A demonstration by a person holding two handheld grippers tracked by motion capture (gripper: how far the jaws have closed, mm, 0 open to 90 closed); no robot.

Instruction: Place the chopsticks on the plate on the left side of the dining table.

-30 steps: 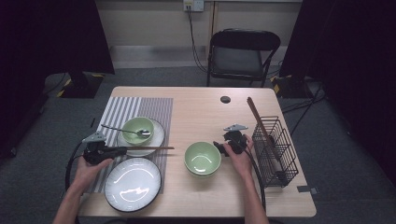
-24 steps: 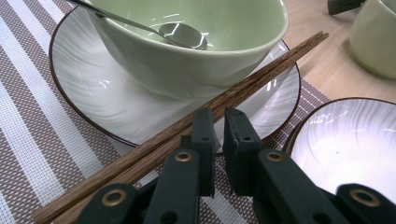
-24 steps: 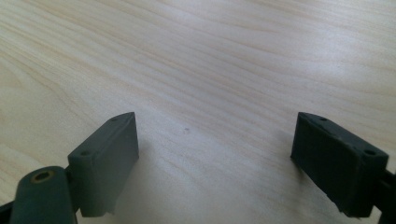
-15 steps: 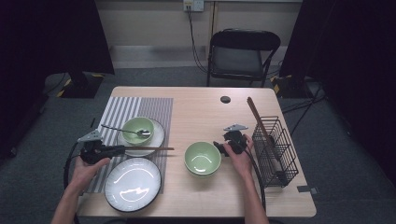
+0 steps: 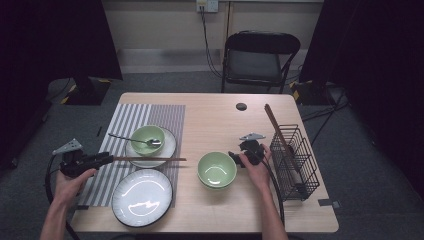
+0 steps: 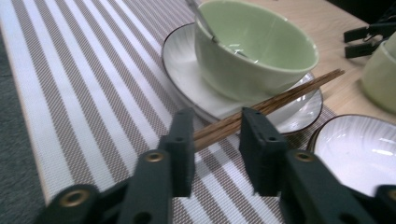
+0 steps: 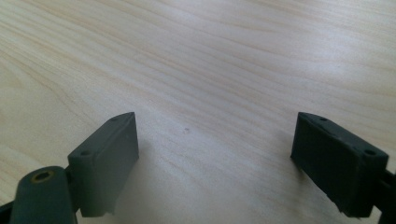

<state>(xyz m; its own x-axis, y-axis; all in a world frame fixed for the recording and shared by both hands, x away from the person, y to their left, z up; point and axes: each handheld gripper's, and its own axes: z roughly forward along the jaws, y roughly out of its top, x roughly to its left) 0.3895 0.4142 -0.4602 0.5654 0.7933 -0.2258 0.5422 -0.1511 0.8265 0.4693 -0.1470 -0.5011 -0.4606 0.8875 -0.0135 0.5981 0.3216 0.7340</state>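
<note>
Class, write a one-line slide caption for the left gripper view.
Left gripper open around wooden chopsticks beside a green bowl on a white plate.

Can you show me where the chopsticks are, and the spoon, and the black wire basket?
chopsticks (image 6: 280, 96): left gripper view, middle of the wooden sticks lying across the plate's rim.
spoon (image 5: 131, 139): high view, its thin handle, left of the small green bowl.
black wire basket (image 5: 300, 172): high view, its wire side wall.

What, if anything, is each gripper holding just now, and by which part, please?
The left gripper has the wooden chopsticks between its jaws at their near end, though a firm clamp cannot be told. The right gripper is open over the bare table, holding nothing.
</note>
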